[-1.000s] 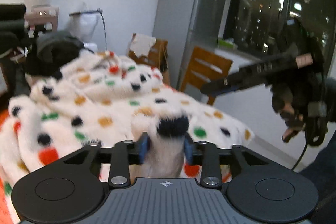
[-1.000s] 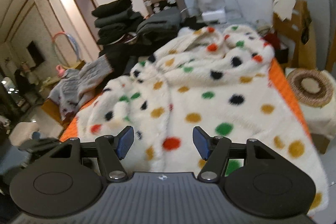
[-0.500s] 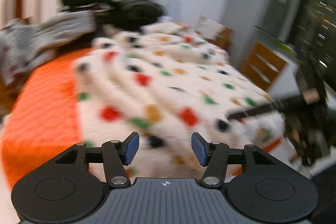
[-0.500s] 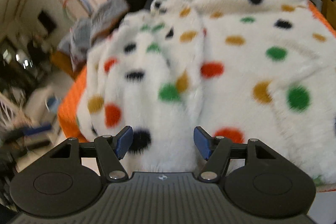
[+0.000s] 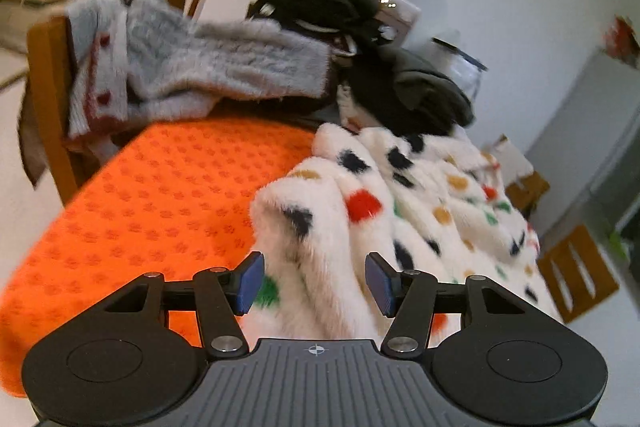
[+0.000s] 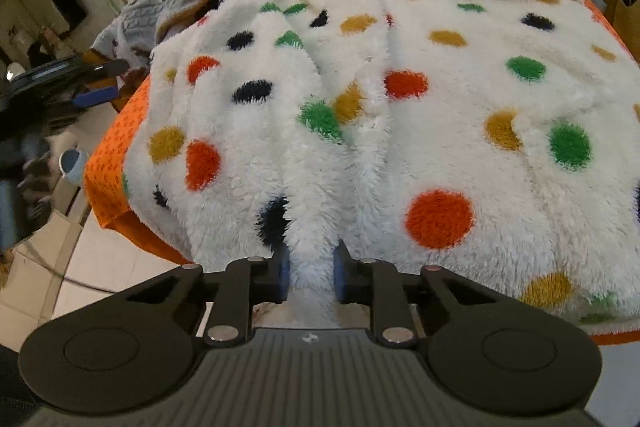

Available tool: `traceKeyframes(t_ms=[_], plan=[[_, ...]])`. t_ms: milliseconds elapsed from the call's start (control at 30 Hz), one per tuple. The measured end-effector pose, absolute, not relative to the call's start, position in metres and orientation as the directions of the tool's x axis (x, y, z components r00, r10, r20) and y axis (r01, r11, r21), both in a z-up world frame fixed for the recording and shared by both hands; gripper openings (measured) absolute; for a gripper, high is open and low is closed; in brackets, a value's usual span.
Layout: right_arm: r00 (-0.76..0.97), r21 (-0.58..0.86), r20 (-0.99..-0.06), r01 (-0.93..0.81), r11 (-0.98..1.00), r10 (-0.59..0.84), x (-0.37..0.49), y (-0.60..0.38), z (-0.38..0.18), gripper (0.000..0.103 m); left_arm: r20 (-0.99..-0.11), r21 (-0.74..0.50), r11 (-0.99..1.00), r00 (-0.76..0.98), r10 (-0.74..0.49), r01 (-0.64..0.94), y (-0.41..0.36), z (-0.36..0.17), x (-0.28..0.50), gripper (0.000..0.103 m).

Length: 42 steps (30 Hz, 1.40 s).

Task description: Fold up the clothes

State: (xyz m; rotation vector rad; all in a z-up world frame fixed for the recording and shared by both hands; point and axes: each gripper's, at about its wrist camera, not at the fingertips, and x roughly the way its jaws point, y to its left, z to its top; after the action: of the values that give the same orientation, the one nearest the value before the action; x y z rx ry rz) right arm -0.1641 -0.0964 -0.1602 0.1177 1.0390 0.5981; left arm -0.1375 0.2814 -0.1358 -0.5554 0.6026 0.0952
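Right gripper (image 6: 309, 277) is clamped on fleece (image 6: 440, 75) hem; left gripper (image 5: 314, 285) is held wide w/ nothing pinched. Thick pile could be let slip b/c grip is shallow.

We see even, bright indoor light with soft shadows — no glare. The left wrist view smears with motion blur toward its edges; both views bow strongly at the rim — fisheye distortion.

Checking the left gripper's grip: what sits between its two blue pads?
In the left wrist view, a fold of the polka-dot fleece garment lies between the open left gripper pads, not yet pinched.
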Motion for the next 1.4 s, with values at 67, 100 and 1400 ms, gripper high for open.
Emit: traceKeyframes(t_ms=[67,100,1400], plan=[[0.365,0.376,-0.772,-0.399,0.836,0.521,-0.164,-0.099,-0.159,0.021,-0.561,-0.529,0.808,0.821,-0.106,-0.258,0.284,-0.145,-0.122,0.059],[0.364,0.389,-0.767,-0.393,0.833,0.529,-0.165,-0.100,-0.158,0.021,-0.561,-0.557,0.785,0.820,-0.116,-0.270,0.285,-0.149,-0.118,0.059],[0.424,0.557,-0.609,-0.372,0.742,0.670,-0.211,-0.136,-0.079,0.051,-0.633,-0.276,0.923,0.773,0.036,-0.268,0.297,-0.077,-0.174,0.059]])
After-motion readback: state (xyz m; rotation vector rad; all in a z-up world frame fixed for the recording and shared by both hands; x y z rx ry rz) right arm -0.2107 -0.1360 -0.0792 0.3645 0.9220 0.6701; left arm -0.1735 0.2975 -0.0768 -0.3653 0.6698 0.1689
